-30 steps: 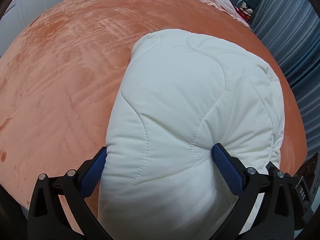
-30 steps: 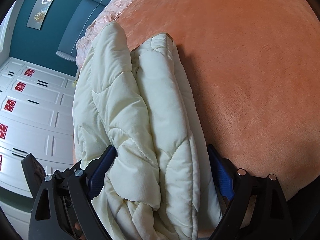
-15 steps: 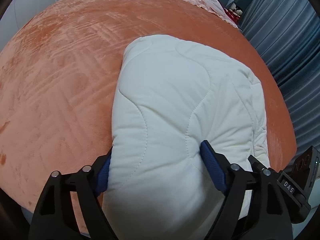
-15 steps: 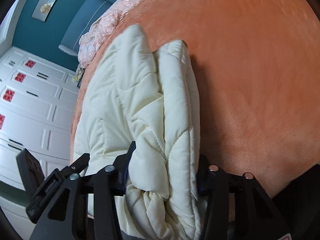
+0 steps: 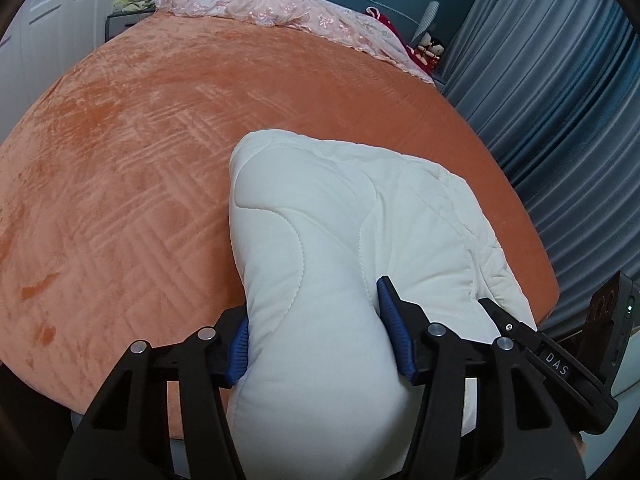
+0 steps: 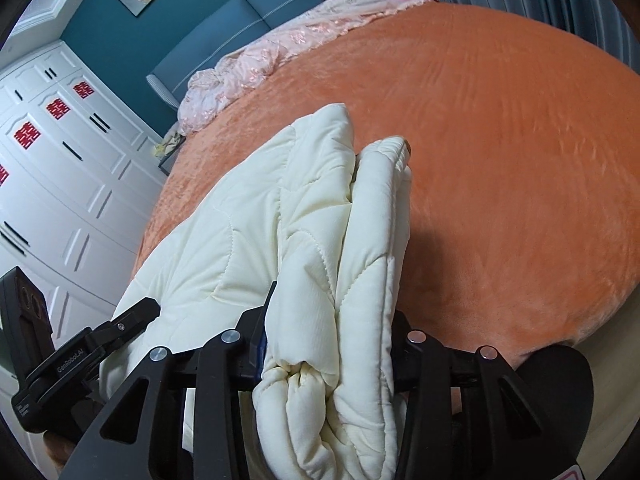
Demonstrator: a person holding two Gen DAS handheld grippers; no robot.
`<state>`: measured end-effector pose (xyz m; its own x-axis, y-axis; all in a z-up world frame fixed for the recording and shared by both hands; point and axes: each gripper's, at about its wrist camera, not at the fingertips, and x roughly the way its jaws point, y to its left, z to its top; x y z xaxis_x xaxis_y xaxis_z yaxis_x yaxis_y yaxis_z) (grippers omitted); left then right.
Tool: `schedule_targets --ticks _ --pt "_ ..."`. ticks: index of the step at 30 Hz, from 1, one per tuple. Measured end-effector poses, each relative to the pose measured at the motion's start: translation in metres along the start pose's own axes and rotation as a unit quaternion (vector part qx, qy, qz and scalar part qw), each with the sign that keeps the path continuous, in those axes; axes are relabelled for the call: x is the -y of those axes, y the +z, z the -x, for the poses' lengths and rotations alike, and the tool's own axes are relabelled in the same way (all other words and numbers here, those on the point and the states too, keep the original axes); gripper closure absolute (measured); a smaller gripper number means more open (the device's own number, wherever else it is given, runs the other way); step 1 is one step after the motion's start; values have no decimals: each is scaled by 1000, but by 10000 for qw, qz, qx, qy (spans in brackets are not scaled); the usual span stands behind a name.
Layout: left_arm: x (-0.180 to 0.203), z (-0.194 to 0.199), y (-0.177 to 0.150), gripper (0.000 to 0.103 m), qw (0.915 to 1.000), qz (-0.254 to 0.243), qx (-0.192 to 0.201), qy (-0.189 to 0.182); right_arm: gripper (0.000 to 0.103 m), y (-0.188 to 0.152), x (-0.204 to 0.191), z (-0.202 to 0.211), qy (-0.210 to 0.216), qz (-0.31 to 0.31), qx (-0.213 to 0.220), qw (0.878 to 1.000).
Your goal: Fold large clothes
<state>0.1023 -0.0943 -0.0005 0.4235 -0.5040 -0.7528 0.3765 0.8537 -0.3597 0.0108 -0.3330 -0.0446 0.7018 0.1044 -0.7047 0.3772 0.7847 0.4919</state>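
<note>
Left tool point(image 5: 316, 332) and right tool point(image 6: 332, 344) each pinch the folded quilt point(image 5: 360, 232) over the bed point(image 5: 160, 140); pink bedding point(image 5: 280, 4) lies beyond.

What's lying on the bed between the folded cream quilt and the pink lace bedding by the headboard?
Nothing: in the left wrist view only bare orange bedspread runs from the cream quilt to the pink lace bedding. The right wrist view shows the same.

quilt point(image 5: 340, 220): matt padded cloth, stitched | bedspread point(image 5: 140, 160): plush velvety
</note>
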Motion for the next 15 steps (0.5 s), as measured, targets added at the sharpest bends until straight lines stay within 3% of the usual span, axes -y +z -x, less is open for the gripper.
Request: schedule_targets --ticks 8,15 --pt "10 58 23 49 9966 -255 734 -286 63 19 -33 51 277 268 682 9969" --pt "18 118 50 49 9845 -539 1607 -441 63 45 -76 93 573 587 1312 9880"
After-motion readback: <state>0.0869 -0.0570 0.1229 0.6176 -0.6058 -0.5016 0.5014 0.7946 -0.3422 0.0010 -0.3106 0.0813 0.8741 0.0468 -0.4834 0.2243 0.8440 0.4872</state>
